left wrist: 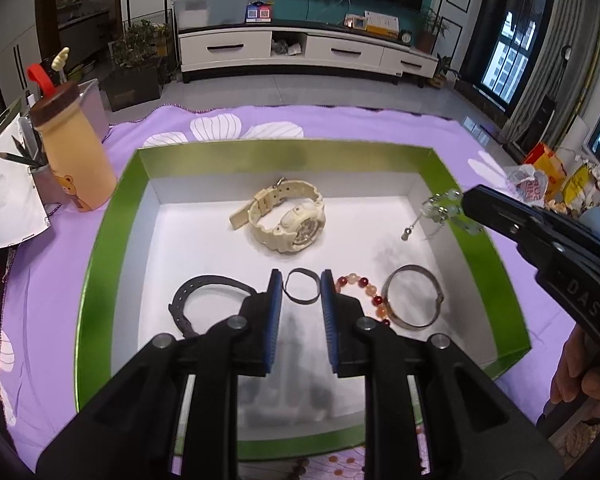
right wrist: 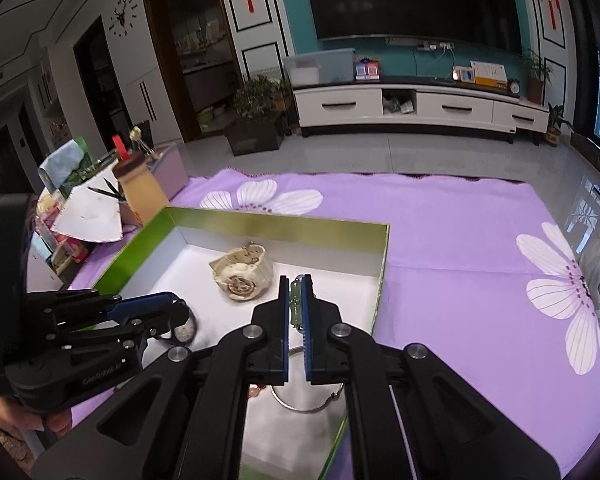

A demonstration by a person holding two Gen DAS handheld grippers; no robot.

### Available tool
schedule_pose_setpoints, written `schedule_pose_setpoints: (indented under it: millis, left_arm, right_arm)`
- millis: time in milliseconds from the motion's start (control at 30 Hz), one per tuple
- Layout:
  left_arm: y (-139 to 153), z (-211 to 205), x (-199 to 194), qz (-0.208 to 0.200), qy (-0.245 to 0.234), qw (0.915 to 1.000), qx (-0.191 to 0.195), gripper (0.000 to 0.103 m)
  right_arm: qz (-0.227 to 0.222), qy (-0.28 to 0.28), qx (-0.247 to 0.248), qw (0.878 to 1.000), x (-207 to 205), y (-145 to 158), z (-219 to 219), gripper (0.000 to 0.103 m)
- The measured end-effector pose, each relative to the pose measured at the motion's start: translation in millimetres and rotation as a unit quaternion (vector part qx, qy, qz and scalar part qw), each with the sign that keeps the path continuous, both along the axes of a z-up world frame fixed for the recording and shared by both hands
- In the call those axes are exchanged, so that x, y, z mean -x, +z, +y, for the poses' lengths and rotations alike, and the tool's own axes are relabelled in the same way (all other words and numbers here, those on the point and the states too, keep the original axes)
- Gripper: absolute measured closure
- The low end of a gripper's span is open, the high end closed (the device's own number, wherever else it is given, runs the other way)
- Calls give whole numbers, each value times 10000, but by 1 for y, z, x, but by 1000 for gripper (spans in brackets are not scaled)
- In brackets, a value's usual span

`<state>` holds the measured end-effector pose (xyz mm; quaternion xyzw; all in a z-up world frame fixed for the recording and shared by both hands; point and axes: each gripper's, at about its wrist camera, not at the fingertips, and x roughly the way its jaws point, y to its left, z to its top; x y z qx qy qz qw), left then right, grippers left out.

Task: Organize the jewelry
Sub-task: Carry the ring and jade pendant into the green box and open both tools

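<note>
The left gripper [left wrist: 299, 286] pinches a thin black ring [left wrist: 300, 286] between nearly closed fingers, over the green-walled box [left wrist: 108, 248]. The right gripper [right wrist: 296, 300] has its fingers clamped on a pale green bead bracelet [right wrist: 295, 299], above the box's right wall. A cream watch [left wrist: 288, 220] lies beyond both fingertips.

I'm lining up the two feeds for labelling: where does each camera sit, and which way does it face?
Left wrist: on the left hand-held gripper, looking down into the green-walled box; its own fingers hold a dark ring; the right hand-held gripper and a hand show at right.
Right wrist: on the right hand-held gripper, shut on a green bead bracelet, facing the box's right side; the left one shows at left.
Shared: box, cream watch, silver bangle, purple cloth.
</note>
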<state>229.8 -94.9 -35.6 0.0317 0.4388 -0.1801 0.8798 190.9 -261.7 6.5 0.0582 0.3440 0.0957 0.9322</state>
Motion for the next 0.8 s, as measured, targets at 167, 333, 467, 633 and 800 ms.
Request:
schedule_pose_setpoints:
  millis: [167,333,467,633,800]
  left_arm:
    - [-9,-2,-7,82,29,9999,-97,84]
    - [-8,-2,-9,83,52,9999,-36,74]
    - [0,3,-5,8,92,9999,91,64]
    - [17,13,8,-217,143,9995,162,46]
    - [32,31,27,-396,265,9986,221,36]
  right_arm:
    - [190,7,202,9996,-11,-13,6,98]
    - [193,-77,192,9996,-11,-13,3,82]
    - [109,-110,136,9998,-2,-5,-3,82]
    - [19,-152,-22,9999,19,8,-13,78]
    - [-100,-215,-84,9997,48,17,-23,61]
